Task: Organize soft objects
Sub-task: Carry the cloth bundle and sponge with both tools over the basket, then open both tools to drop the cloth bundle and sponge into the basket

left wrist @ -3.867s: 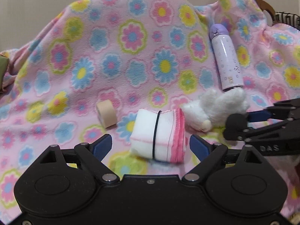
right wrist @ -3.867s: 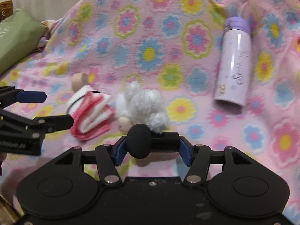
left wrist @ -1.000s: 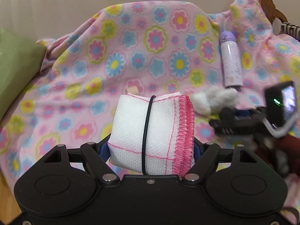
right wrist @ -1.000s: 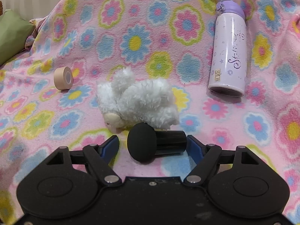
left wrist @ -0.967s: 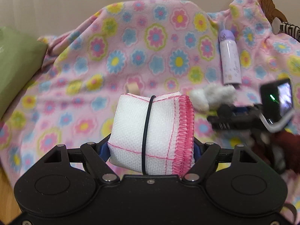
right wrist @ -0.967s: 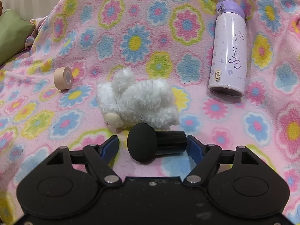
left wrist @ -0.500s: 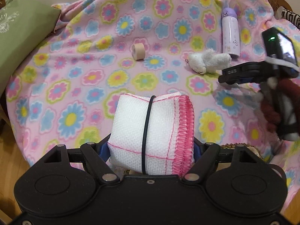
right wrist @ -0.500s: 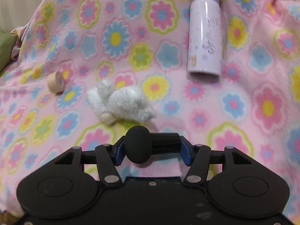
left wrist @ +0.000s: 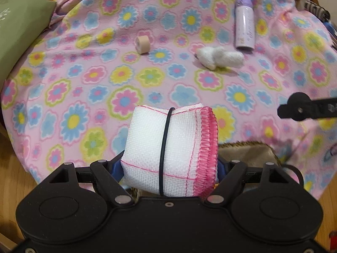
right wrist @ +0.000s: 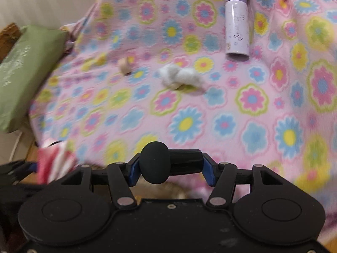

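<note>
Fleecy floral blanket (left wrist: 126,67); waffle-weave banded towel (left wrist: 168,149).

Purple bottle (left wrist: 244,26) & tape roll (left wrist: 142,45) lie apart on floral blanket (left wrist: 88,67).

Banded white-pink cloth roll (left wrist: 168,154) held aloft; fluffy white plush (left wrist: 219,58) lying on blanket (left wrist: 126,73)

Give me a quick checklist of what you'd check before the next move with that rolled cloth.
1. Left gripper clamped on cloth: ok.
2. Black band around the cloth, keeping it rolled: ok.
3. Right gripper clamped on black mic: ok; its jaws have just been closing on it.
4. Brown furry thing below the cloth, a possible drop spot: cannot tell what it is.
5. Soft things left on blanket: not ok, white plush remains.
6. Bottle and tape roll clear of the grippers: ok.
</note>
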A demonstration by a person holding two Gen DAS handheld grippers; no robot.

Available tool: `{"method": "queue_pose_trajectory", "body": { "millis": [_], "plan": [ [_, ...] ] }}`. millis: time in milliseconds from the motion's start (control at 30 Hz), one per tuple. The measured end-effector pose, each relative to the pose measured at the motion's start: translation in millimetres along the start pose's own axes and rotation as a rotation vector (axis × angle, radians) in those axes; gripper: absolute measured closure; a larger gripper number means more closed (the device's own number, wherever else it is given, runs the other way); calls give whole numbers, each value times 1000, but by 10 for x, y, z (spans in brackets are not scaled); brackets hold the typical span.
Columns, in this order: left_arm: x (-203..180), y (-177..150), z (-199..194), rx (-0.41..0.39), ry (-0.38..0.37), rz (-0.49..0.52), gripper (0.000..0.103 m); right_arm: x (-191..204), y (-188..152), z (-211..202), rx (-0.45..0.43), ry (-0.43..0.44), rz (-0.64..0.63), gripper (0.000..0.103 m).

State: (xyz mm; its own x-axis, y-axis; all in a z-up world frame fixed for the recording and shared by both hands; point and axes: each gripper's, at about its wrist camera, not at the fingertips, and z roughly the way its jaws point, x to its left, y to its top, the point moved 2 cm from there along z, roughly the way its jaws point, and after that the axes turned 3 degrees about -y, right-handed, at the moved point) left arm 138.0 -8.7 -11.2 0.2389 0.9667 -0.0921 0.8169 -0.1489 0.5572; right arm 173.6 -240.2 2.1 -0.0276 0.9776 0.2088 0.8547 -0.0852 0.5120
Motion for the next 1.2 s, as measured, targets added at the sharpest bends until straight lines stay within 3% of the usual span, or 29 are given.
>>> {"method": "queue_pose_trajectory", "body": {
  "millis": [333,600,867,1200],
  "plan": [
    [-89,-193,-119,148,-84,16,29,123,-482,-167,149,26,93,45],
    [-184,-419,-42,273,-175,20,29,149,-502,-137,163,4,105,45],
    [-245,-452,-18,297,-214,63,28,218,-381,-44,152,21,89,45],
    [-260,-422,-76,249,-230,77,23,255,-325,-52,126,38,88,41]
  ]
}}
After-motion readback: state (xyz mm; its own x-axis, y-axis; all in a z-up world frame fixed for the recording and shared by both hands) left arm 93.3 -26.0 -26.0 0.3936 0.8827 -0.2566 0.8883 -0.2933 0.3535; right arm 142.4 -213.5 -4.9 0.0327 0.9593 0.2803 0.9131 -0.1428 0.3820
